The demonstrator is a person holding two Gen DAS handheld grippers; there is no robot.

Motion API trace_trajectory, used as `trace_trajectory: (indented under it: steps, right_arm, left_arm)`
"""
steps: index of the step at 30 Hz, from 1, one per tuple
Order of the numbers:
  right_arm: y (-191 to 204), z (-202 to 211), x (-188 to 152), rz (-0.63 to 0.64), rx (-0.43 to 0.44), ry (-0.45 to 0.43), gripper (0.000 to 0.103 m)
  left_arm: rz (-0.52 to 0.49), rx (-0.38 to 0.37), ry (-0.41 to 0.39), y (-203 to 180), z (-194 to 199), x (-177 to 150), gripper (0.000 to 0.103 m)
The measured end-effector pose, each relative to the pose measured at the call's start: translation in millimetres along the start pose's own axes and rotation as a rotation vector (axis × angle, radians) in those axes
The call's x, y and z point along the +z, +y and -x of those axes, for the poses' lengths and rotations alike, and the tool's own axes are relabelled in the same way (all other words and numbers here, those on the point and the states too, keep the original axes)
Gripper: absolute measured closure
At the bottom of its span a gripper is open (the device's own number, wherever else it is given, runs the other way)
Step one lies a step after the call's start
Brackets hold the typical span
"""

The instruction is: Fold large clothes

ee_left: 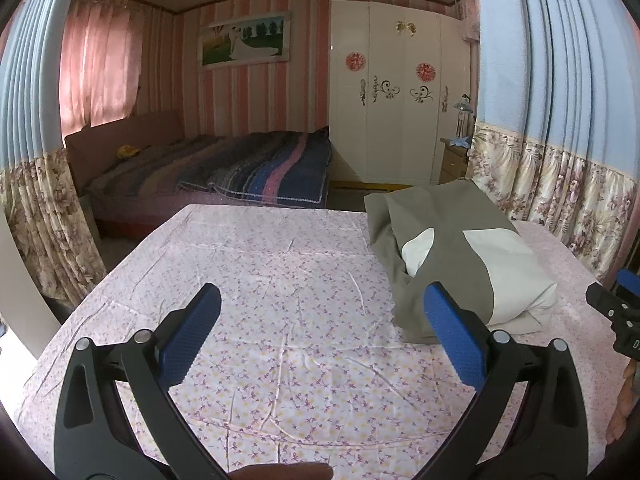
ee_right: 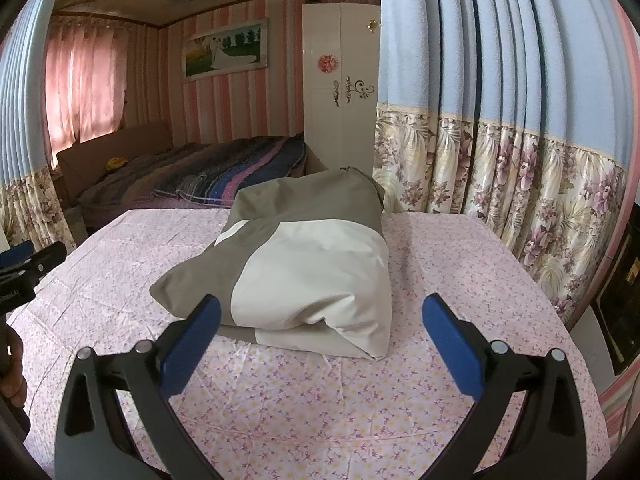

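Note:
A grey and cream garment [ee_right: 304, 264] lies folded into a thick bundle on the table with the pink floral cloth [ee_right: 460, 256]. It also shows in the left wrist view [ee_left: 452, 256], at the right side of the table [ee_left: 248, 280]. My right gripper [ee_right: 322, 308] is open and empty, just in front of the bundle's near edge. My left gripper [ee_left: 322, 296] is open and empty over the bare cloth, to the left of the bundle. The tip of the right gripper [ee_left: 612, 312] shows at the right edge of the left wrist view.
Blue and floral curtains [ee_right: 500, 120] hang close behind and right of the table. A bed with a striped blanket [ee_left: 240, 164] stands beyond the far edge. A white wardrobe [ee_left: 396, 92] stands at the back.

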State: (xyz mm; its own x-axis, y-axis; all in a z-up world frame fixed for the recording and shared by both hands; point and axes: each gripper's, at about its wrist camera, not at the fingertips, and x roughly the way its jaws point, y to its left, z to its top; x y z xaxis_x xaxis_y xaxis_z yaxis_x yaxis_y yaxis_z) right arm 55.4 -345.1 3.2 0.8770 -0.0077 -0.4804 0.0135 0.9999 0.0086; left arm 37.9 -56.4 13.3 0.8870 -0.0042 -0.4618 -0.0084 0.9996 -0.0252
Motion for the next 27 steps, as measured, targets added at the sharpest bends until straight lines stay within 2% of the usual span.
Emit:
trace_trajectory:
  steps: [9, 27]
  right_arm:
    - [0.5, -0.4, 0.2, 0.001, 0.000, -0.001, 0.002]
    - [0.0, -2.1, -0.4, 0.001, -0.001, 0.000, 0.002]
  left_arm:
    - [0.011, -0.017, 0.021, 2.3, -3.0, -1.1, 0.003]
    - [0.014, -0.001, 0.024, 3.2, -4.6, -0.6, 0.003]
